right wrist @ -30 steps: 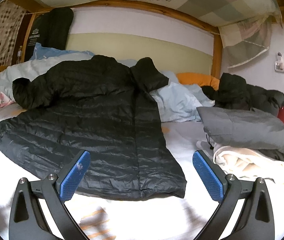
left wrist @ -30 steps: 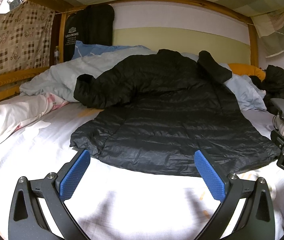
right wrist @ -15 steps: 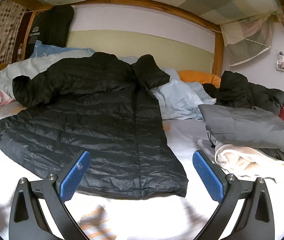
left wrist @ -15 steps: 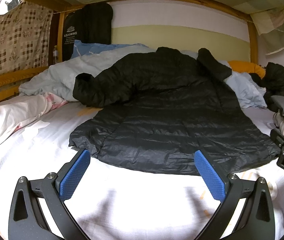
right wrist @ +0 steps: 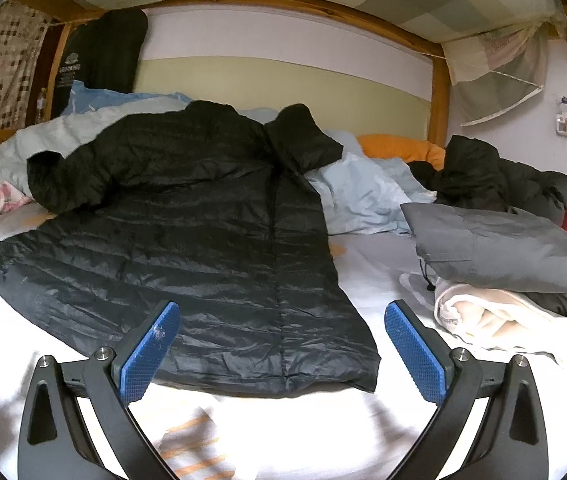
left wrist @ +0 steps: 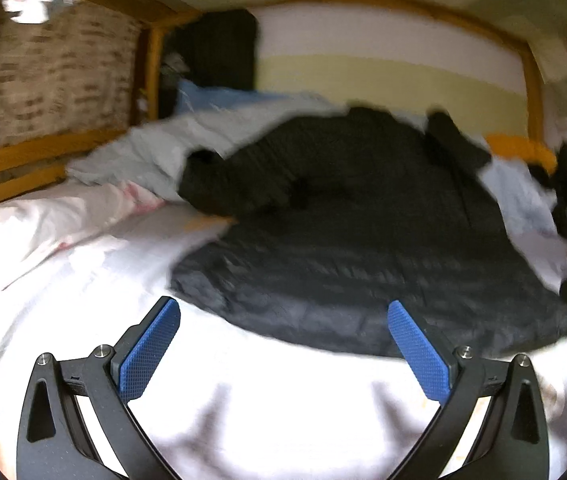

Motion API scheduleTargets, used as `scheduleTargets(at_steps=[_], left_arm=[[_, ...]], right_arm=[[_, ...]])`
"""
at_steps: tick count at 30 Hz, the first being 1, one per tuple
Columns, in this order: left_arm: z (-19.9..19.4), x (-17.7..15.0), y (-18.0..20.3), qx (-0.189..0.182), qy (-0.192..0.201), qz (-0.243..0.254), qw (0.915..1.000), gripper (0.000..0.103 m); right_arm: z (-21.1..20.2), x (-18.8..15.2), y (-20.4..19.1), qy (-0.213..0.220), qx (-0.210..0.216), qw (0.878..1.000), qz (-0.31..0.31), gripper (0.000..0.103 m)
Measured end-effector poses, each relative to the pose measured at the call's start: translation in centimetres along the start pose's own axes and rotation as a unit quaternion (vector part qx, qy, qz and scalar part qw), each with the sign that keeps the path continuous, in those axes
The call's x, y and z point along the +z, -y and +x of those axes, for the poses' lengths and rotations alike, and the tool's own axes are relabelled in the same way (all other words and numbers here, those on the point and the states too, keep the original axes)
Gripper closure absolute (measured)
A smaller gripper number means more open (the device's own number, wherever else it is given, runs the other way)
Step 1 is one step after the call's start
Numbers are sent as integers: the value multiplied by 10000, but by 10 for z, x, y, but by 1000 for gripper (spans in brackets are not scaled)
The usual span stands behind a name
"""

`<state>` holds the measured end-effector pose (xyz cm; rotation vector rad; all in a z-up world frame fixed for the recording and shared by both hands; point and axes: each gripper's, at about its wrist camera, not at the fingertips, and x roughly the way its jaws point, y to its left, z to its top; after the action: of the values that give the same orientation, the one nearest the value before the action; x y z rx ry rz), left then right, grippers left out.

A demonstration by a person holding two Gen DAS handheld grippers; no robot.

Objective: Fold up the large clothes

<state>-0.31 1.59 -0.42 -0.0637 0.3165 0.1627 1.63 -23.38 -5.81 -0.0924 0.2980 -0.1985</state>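
Since a moment ago, swung leftward and blurred at the left gripper [left wrist: 283,352], steady at the right gripper [right wrist: 281,350], both spread wide and empty short of the long black quilted puffer coat [right wrist: 187,248] lying flat, unfolded on the white bedsheet [right wrist: 323,432].

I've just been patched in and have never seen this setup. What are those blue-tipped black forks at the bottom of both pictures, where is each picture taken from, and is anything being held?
Each fork is a pair of hand-held tongs carried by a person, with a camera looking forward along its two fingers. One picture comes from the left tongs, and is blurred; the other from the right tongs. Both stand open and hold nothing. Ahead, on the white bed sheet, a long black quilted puffer coat lies spread out, not yet folded. To its right sits a folded grey garment on a cream-white bundle. Pale blue bedding is bunched behind.
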Motion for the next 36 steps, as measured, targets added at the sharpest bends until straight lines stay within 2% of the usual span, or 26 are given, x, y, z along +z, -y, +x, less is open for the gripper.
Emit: scheduleTargets(at_steps=[2,4,6,7,8,9,10,13,14,17,18,19,20,22,23,26,29,31,34,35,36], left_arm=[[-12,1,-8,33,286,-240,9993,0],[-15,2,-14,-256,361,-369,9983,0],[-13,5,-16,-548,243,-381,9975,0],[-12,7,-18,-680,173,-351,9969,0],[-12,10,-19,-771,155,-351,9963,0],[-13,14,-22,-791,174,-381,9960,0],[-13,18,-27,-727,169,-445,9962,0],[-2,25,-51,-649,-47,-878,9940,0],[5,25,-59,-567,-168,-1037,9928,0],[34,15,-87,-354,-496,-1333,9892,0],[41,10,-93,-229,-596,-1427,9877,1],[48,5,-101,-224,-790,-1646,9829,5],[52,4,-103,-236,-878,-1752,9803,6],[50,4,-95,-123,-817,-1583,9839,6],[49,6,-87,-73,-792,-1417,9867,5],[50,8,-69,-116,-773,-1029,9916,3],[52,9,-64,-89,-783,-914,9927,1],[55,9,-63,-112,-814,-864,9929,1],[59,6,-63,-260,-947,-817,9918,1],[62,4,-65,-336,-1047,-848,9903,1],[68,4,-66,-387,-1175,-893,9883,1]], right_arm=[[-8,0,4,191,-18,9998,109,0],[-20,-1,12,462,119,9984,308,0],[-26,0,20,609,459,9959,483,0],[-28,0,25,610,810,9931,583,0],[-27,0,28,476,991,9920,613,0],[-21,1,30,127,1089,9923,571,0],[-17,3,33,-54,1100,9927,501,0],[-12,7,50,-47,758,9948,672,0],[-7,9,57,-199,714,9945,738,0],[19,2,85,-801,957,9836,1306,0],[28,-6,94,-936,954,9786,1567,5],[40,-19,102,-1154,860,9730,1804,18],[50,-29,107,-1421,801,9664,1989,24],[66,-41,119,-1814,1058,9480,2391,38],[70,-44,122,-1846,1100,9441,2500,39],[77,-47,121,-1949,977,9417,2563,39],[82,-48,117,-1982,1160,9388,2567,39],[86,-46,115,-2050,1036,9417,2460,42],[97,-40,95,-2393,721,9488,1932,55],[98,-38,88,-2410,766,9509,1783,61],[99,-37,84,-2415,848,9518,1689,81]])
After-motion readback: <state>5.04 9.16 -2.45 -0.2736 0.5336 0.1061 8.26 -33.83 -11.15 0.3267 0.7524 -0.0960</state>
